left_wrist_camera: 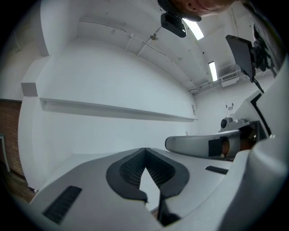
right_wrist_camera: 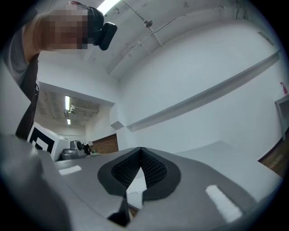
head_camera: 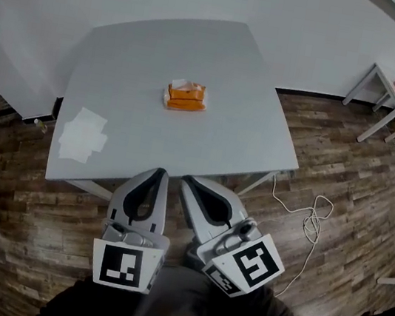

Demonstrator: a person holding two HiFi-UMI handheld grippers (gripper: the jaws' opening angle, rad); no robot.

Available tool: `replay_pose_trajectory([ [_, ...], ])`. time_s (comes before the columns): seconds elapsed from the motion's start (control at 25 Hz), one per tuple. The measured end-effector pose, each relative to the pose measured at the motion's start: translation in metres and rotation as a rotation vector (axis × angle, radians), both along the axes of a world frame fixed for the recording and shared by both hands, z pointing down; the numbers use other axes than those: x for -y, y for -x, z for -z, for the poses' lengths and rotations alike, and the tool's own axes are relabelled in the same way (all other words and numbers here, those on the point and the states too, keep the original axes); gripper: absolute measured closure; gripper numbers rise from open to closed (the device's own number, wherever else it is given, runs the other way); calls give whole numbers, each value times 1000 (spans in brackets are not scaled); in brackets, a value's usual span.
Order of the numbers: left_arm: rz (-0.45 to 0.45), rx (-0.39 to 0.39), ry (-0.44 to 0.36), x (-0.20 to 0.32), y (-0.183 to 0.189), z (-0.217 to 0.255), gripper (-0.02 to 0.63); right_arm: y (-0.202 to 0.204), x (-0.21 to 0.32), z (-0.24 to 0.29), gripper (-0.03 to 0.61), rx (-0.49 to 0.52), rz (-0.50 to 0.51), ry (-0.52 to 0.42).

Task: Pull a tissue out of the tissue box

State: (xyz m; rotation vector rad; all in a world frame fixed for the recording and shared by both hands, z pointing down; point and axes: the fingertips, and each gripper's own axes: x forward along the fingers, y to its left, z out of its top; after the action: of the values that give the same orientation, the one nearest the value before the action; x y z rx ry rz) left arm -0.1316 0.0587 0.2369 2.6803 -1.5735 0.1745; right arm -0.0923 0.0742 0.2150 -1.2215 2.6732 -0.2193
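1. The box sits about mid-surface, with a white tissue poking from its top and nothing touching it.
2. Flat white sheets, likely tissues, lie near the surface's near left corner. I cannot tell whether they came from this box.
3. The left claw and right claw hang side by side at the near edge, well apart from the box. Both are closed tip to tip and empty.
4. This pull looks unstarted: reaching, pinching the tissue and drawing it out all remain.
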Motion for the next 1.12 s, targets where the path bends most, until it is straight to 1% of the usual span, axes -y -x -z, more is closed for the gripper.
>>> replay_pose_trajectory([
  [0.08, -2, -18, -30, -2, 2, 5, 614, 3, -2, 0, 577, -5, -4, -8],
  [0.2, -13, -23, -31, -12, 1, 5, 614, 3, -11, -3, 577, -13, -15, 4],
  [0.36, -9, -45, -74, -14, 0, 13, 614, 2, -17, 0, 577, -29, -33, -14],
  [0.72, -31, -38, -71, -26, -5, 11, 614, -2, -29, 4, 577, -38, -51, -37],
  [1.12, -30, -34, -68, -39, -3, 10, 614, 1, -40, 5, 577, -36, -48, -39],
])
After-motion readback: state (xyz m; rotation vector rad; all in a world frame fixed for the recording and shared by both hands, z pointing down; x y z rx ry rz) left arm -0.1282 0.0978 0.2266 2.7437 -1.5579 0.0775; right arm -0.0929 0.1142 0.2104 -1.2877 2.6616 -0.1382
